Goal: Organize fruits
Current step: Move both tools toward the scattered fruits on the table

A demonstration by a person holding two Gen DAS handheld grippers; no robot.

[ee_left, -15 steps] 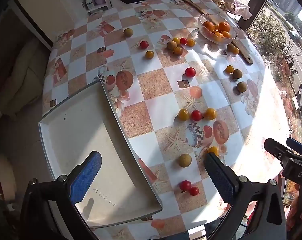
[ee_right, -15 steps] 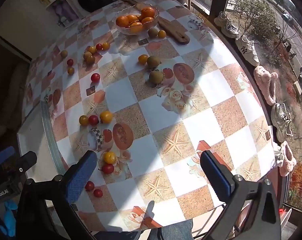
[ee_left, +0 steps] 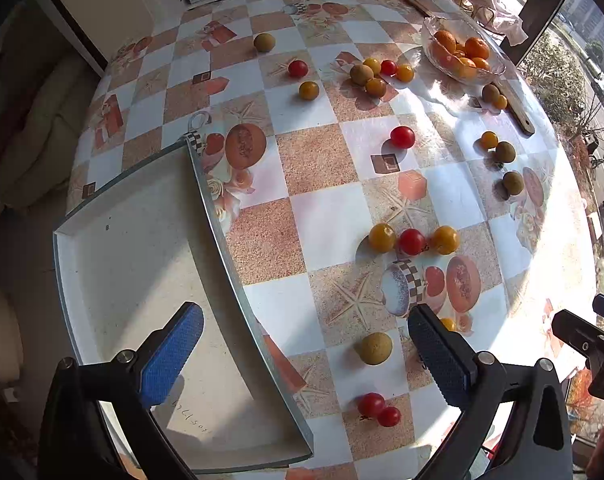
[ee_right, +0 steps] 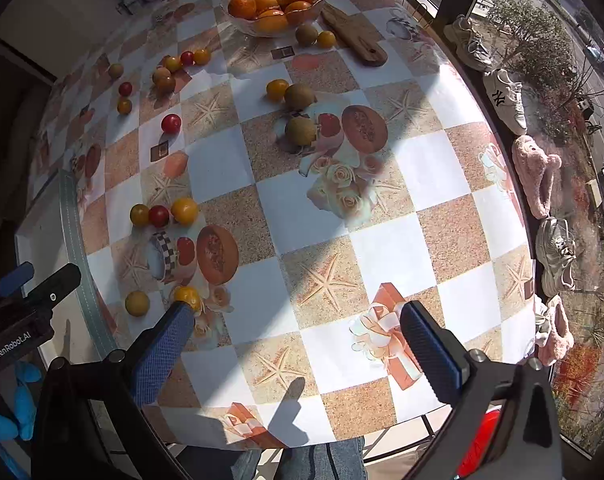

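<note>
Hovering over a sunlit desk [ee_left: 326,216] with a checked, starfish-printed cover, the left hand-held gripper [ee_left: 306,344] points down with its blue pads spread wide and nothing between them. Its left finger hangs above a white tray [ee_left: 134,240] at the desk's left edge; the tray holds no fruit. Just ahead of the right finger lies a yellow-green fruit [ee_left: 375,348], and nearer the desk's edge two red tomatoes [ee_left: 378,410] touch each other. Farther up, a red tomato sits between two yellow ones in a row [ee_left: 412,240]. More small red, yellow and brownish fruits are scattered across the far half of the desk. A glass bowl [ee_left: 462,60] of oranges stands at the far right, beside a wooden board [ee_left: 516,114].

The right hand-held gripper [ee_right: 298,344] is likewise wide open and empty, over bare cloth near the desk's front edge. A yellow tomato [ee_right: 187,295] lies just at the tip of its left finger. Shoes and pink slippers [ee_right: 536,176] line the floor by the window. A person's jeans [ee_right: 322,462] show below the desk.
</note>
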